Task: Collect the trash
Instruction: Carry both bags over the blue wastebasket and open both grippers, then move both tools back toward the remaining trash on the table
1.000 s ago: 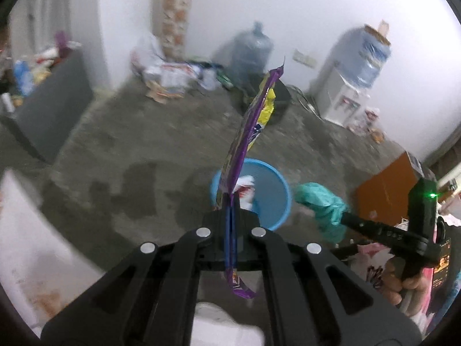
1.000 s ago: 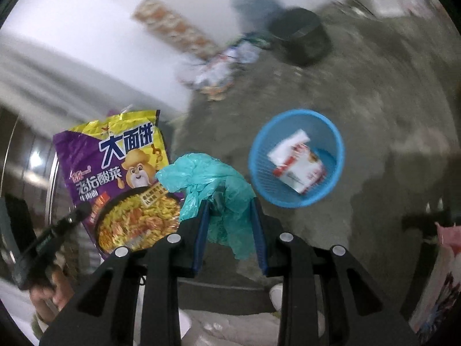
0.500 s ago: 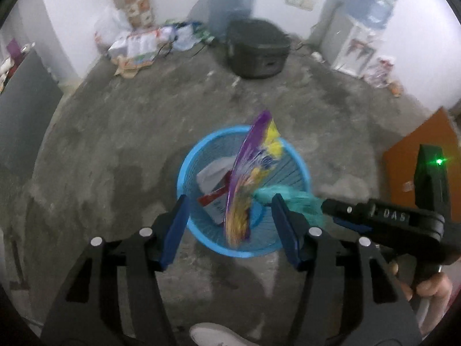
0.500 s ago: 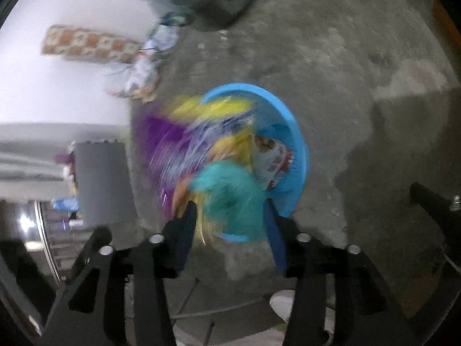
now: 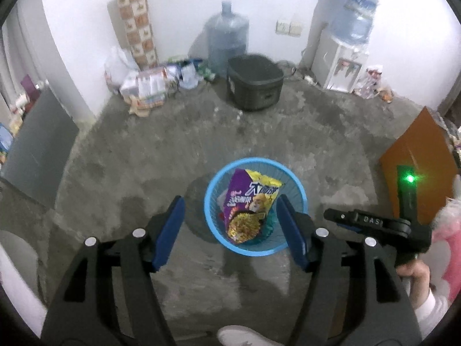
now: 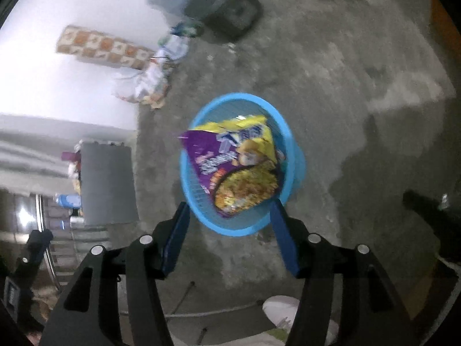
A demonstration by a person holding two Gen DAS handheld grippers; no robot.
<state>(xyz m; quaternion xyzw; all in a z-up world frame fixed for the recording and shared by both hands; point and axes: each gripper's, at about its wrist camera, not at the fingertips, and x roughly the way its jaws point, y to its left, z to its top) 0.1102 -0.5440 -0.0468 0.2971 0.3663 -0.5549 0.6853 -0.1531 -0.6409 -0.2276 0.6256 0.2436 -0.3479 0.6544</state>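
Both grippers stand with jaws spread wide and nothing between them. Left gripper [image 5: 230,213] hangs above the concrete floor [image 5: 178,144], its blue pads [image 5: 170,230] framing the blue basket [image 5: 299,199] below. Right gripper [image 6: 229,230] is likewise empty above the same basket [image 6: 296,158], seen from its own camera at a tilt.

Inside the basket lies a purple and yellow noodle packet [image 5: 250,207], printed side up, leaning against the basket wall. A patch of teal plastic [image 5: 269,225] shows beside its lower edge, and a sliver of white wrapper at its left. In the right view the packet [image 6: 239,167] covers most of the basket's opening.

Farther out, a black bin [image 5: 255,82] sits near the back wall, with a water jug [image 5: 227,43] behind it and a water dispenser [image 5: 343,63] to the right. A heap of bags and cartons [image 5: 149,86] lies at the wall's foot to the left. An orange board [image 5: 417,155] stands at the right edge.
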